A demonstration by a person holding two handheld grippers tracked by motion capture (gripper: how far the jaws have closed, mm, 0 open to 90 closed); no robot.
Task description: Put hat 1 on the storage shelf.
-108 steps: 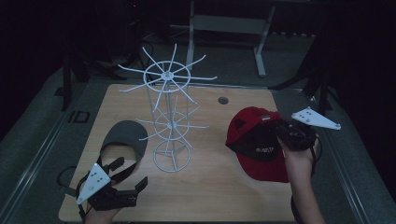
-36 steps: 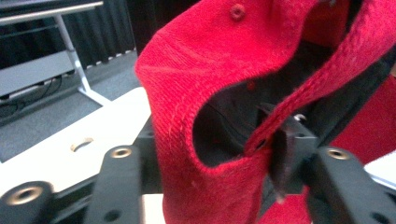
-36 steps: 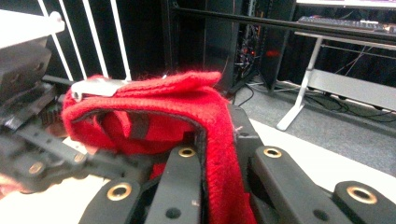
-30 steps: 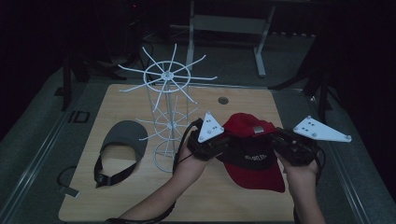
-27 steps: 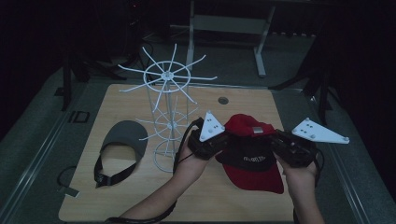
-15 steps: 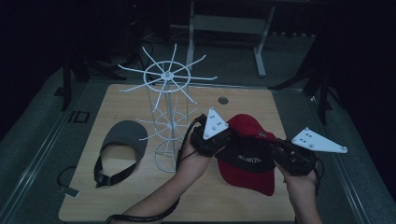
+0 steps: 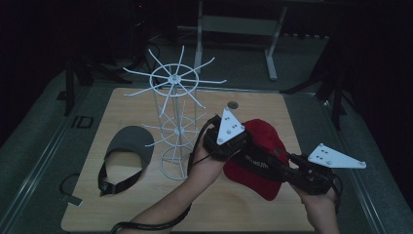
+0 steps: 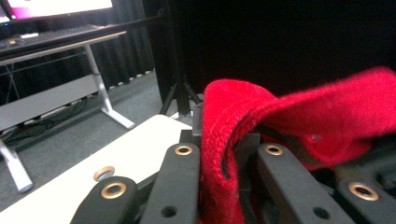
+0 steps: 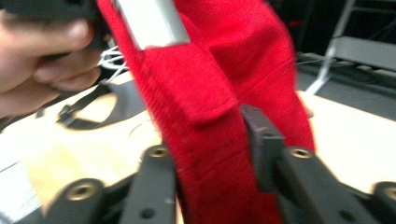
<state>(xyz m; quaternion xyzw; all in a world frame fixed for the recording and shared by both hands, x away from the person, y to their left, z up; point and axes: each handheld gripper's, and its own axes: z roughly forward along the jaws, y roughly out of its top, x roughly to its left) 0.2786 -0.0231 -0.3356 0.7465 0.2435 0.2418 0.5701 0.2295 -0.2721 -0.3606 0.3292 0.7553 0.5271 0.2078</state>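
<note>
A red cap (image 7: 260, 134) hangs above the right half of the table, between both grippers. My left gripper (image 7: 242, 147) comes at it from the left and is shut on its edge; in the left gripper view the red fabric (image 8: 299, 107) is pinched between the jaws (image 8: 224, 154). My right gripper (image 7: 263, 160) reaches in from the front right. Its jaws have just been opening, and the cap's band (image 9: 210, 93) still stands between them (image 9: 210, 135), no longer squeezed. A hand (image 9: 37, 51) holding the left gripper shows behind the cap.
A white wire rack (image 7: 174, 117) with spoked rings stands upright at the table's middle, just left of the left hand. A grey visor (image 7: 129, 141) lies flat left of the rack. The wooden table (image 7: 234, 214) has a small round hole (image 7: 233, 104) near its far edge.
The left gripper came from the table's front left over to the cap. In the last second the right gripper sank a little toward the front, and the cap tilted with its brim lower.
</note>
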